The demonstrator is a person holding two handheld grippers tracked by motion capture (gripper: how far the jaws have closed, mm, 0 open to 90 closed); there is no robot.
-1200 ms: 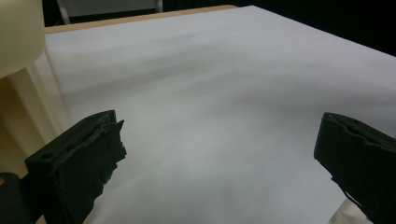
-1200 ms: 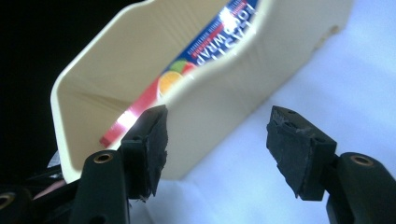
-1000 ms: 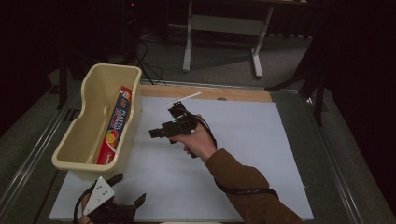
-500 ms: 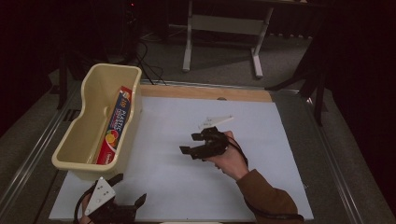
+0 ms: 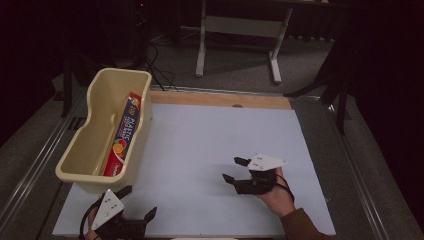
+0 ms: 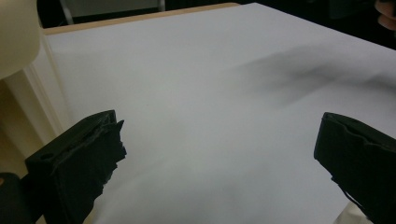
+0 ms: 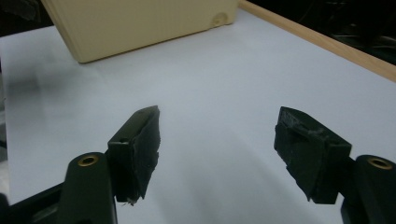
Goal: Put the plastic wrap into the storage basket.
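From the high view, the box (image 5: pixel 122 135) of plastic wrap lies lengthways in the cream bin (image 5: pixel 80 150), leaning on its right wall, at the left edge of the white sheet (image 5: pixel 200 150) covering the table. The right gripper (image 5: pixel 235 170) sits near the sheet's front right, well apart from the bin, jaws apart with nothing between them; they have just been closing a little. The left gripper (image 5: pixel 137 202) rests at the front left corner, just before the bin, its jaws spread and empty.

In the left gripper view, both wide jaws frame bare sheet, the bin wall (image 6: pixel 16 37) at the upper left.

In the right gripper view, the jaws stand apart over bare sheet, facing the bin's side (image 7: pixel 140 23).

The placing looks done; to finish well, I judge each hand should settle low and level, clear of the bin so nothing nudges it.
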